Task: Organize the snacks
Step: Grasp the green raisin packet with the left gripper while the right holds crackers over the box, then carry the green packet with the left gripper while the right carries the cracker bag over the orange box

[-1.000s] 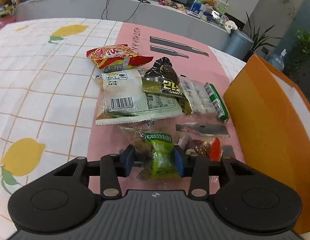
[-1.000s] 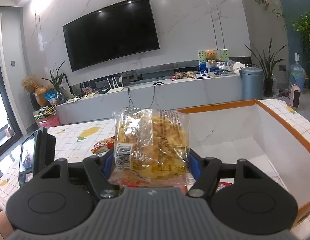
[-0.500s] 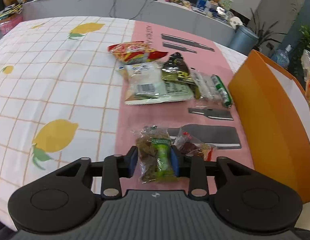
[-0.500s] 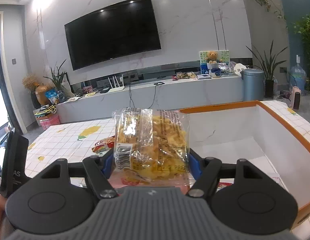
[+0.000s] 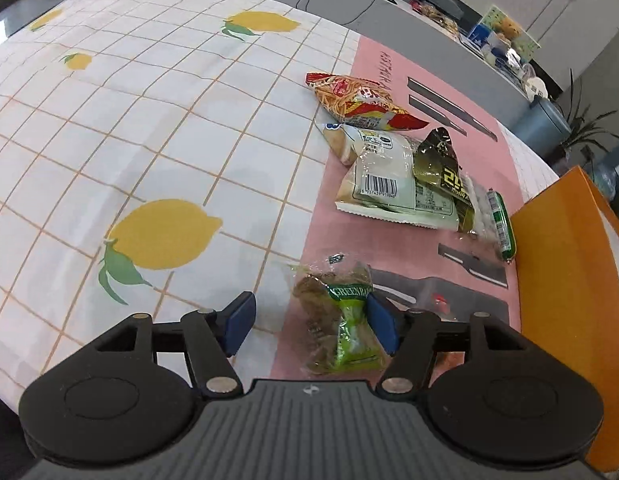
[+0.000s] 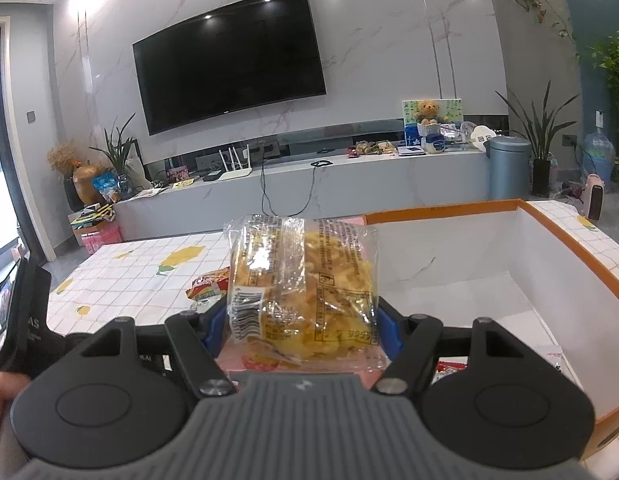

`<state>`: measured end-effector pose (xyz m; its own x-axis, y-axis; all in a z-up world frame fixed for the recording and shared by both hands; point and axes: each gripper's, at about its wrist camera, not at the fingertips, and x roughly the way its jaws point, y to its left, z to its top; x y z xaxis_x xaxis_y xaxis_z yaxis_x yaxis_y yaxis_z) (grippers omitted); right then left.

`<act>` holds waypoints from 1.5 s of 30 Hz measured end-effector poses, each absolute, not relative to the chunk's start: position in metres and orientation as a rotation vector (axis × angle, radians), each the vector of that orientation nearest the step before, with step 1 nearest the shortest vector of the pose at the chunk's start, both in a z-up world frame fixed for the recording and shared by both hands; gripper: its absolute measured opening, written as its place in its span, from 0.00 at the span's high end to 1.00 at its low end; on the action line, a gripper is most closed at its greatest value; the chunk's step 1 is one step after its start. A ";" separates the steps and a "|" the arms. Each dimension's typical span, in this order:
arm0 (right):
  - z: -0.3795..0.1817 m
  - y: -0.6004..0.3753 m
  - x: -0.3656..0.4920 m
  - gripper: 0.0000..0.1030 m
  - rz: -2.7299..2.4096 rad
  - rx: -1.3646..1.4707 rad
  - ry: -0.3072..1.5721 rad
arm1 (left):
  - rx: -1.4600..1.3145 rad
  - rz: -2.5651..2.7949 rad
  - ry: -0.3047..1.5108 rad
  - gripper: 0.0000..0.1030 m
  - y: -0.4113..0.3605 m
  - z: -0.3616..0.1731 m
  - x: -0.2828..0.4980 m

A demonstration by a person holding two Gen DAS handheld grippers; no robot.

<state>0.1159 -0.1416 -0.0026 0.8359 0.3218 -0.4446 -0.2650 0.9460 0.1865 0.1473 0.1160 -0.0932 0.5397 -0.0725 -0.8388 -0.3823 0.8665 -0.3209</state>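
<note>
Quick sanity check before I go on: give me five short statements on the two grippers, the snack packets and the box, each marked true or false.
1. The right gripper is clamped on a clear packet of yellow chips. True.
2. The left gripper is squeezing the green-labelled packet. False: its jaws have just been opening; the left pad stands clear of the packet, which lies between them against the right pad.
3. The orange-rimmed box has a white inside. True.
4. The red noodle packet lies inside the box. False: it lies on the table, at the pink mat's edge.
5. The television is switched on. False: the television is dark.
</note>
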 end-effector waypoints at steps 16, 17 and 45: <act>-0.003 -0.143 0.122 0.33 0.316 0.105 0.494 | -0.425 0.091 1.013 0.62 0.100 -0.089 0.144; -0.002 -0.142 0.121 0.33 0.317 0.105 0.492 | -0.425 0.089 1.006 0.63 0.101 -0.086 0.142; 0.034 -0.222 0.109 0.33 0.242 0.091 0.463 | -0.486 -0.143 0.722 0.64 0.029 0.034 0.125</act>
